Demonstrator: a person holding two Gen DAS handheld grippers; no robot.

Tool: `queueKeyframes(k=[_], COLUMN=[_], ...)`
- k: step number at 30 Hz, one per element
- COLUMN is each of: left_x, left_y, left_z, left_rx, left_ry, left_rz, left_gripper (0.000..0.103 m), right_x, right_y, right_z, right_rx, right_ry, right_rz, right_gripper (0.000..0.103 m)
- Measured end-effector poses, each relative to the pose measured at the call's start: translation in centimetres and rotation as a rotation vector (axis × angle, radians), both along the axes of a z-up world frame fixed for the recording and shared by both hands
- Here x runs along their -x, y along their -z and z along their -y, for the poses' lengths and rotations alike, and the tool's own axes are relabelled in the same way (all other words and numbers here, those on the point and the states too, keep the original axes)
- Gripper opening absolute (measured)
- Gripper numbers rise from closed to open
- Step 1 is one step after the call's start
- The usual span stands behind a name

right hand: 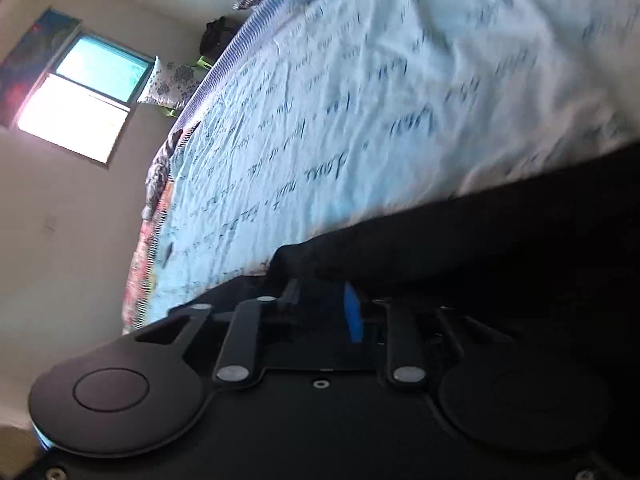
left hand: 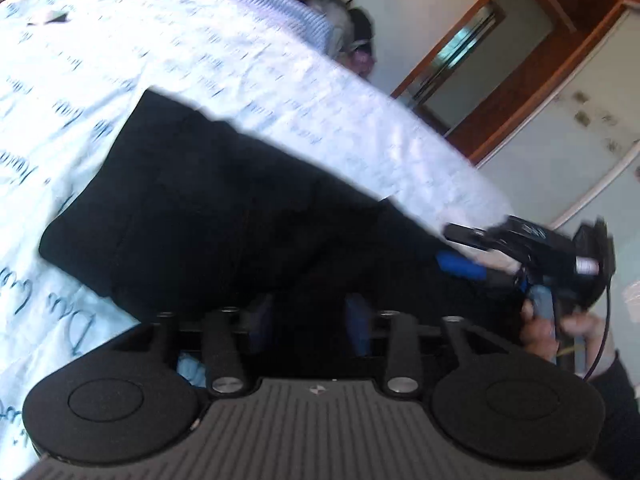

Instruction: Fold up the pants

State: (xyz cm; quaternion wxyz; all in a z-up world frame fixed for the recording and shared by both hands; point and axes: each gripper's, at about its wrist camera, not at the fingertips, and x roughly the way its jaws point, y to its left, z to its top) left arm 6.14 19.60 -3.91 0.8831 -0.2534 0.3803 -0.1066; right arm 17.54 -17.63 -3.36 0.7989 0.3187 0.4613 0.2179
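The black pants (left hand: pixel 208 208) lie folded flat on the bed's pale blue lettered sheet (left hand: pixel 120 64), while the left tool (left hand: pixel 308 320) and right tool (left hand: pixel 464 252) both stand parted at their near edge, gripping nothing.

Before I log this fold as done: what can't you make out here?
- Pants, left wrist view: near edge hidden behind the left claw; folds lost in black cloth.
- Pants, right wrist view: cut off by the right edge, motion-blurred.
- Bedsheet lettering: blurred, unreadable.
- Right claw: blurred.
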Motion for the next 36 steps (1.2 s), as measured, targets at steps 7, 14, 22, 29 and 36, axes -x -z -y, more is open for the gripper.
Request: queueKeyframes(k=[7, 14, 22, 29, 36], left_x=[-2.2, 0.0, 2.4, 2.5, 2.2], left_y=[2.2, 1.9, 4.1, 3.7, 3.8], left_z=[6.9, 8.1, 8.9, 8.9, 9.4], left_rx=[-0.13, -0.207, -0.212, -0.194, -0.204], left_ry=[0.144, 0.128, 0.118, 0.141, 0.157], left_rz=[-0.015, 0.129, 0.268, 0.268, 0.261], left_gripper=[0.069, 0.077, 0.09, 0.097, 0.101], right_x=[2.1, 0.7, -5.0, 10.2, 20.5], right_y=[3.1, -3.4, -2.9, -4.8, -0.8], right_z=[7.3, 13.0, 23.4, 29.6, 34.8], right_rx=[0.002, 0.223, 0.615, 0.157, 0.022], right_ry=[0.098, 0.218, 0.306, 0.475, 0.728], right_rz=[-0.006, 0.153, -0.06, 0.024, -0.053], right_gripper=[0.052, 0.069, 0.067, 0.071, 0.071])
